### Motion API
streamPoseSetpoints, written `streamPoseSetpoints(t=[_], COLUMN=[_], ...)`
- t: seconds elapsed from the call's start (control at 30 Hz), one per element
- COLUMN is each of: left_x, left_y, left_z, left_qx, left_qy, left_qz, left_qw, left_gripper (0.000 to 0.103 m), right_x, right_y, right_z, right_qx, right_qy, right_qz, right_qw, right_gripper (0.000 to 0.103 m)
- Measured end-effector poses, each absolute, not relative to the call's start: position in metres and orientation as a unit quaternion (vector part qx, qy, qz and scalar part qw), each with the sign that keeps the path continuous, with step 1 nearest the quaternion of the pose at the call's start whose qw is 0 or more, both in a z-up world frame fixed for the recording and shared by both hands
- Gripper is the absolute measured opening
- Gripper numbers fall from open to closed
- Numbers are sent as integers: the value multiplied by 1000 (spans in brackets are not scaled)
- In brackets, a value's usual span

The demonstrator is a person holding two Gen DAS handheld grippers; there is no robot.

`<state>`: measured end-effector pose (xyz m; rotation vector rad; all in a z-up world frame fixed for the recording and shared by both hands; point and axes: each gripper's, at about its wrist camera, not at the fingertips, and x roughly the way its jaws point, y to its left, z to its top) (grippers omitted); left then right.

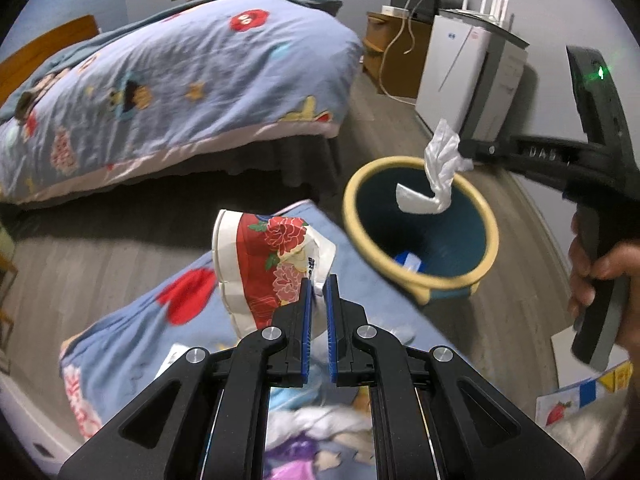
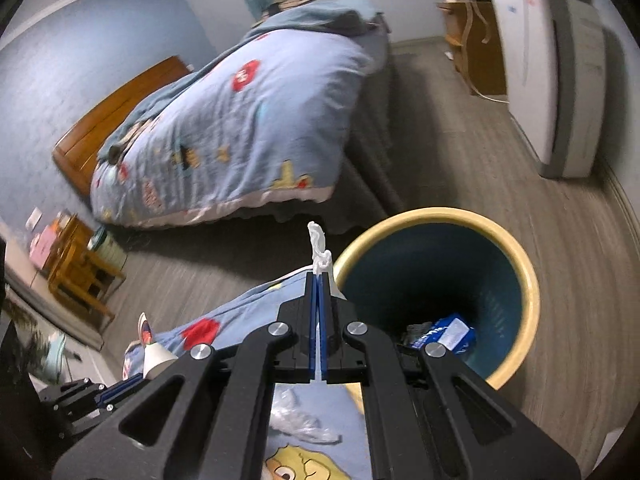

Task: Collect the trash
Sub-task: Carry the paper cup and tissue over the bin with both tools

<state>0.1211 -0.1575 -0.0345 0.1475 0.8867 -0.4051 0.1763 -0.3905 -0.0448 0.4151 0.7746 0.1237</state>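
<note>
My left gripper [image 1: 319, 285] is shut on a crushed paper cup [image 1: 264, 264] with a red flower print, held above a blue quilt [image 1: 192, 320]. My right gripper [image 2: 319, 278] is shut on a white tissue [image 2: 318, 250]; in the left wrist view the same tissue [image 1: 438, 168] hangs from it over the mouth of a dark blue bin with a yellow rim [image 1: 424, 286]. The bin [image 2: 524, 272] holds a blue wrapper [image 2: 448, 334]. The cup's edge [image 2: 154, 354] and my left gripper [image 2: 106, 398] show at the lower left of the right wrist view.
A bed with a blue patterned quilt [image 2: 248, 128] stands across the grey wood floor. A white appliance [image 2: 552, 80] and a wooden cabinet [image 2: 476, 44] line the right wall. A clear plastic scrap [image 2: 300, 420] lies on the near quilt. Small wooden chairs [image 2: 76, 268] stand left.
</note>
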Motion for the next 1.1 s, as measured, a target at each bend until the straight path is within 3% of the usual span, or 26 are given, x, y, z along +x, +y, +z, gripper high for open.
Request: streamPoseSetpoints(t=[0.57, 1.1], left_x=[155, 181], left_y=[-220, -282], left_z=[-34, -85], left_qx=[85, 134], left_qy=[416, 425], left_qz=[-252, -323], left_qw=[870, 835], left_gripper=[8, 8], right_x=[185, 205], right_y=[-466, -479], right_z=[-86, -110], right_qx=[261, 332], right_qy=[389, 404], right_qz=[-34, -40], right_qw=[883, 851], right_gripper=[1, 1])
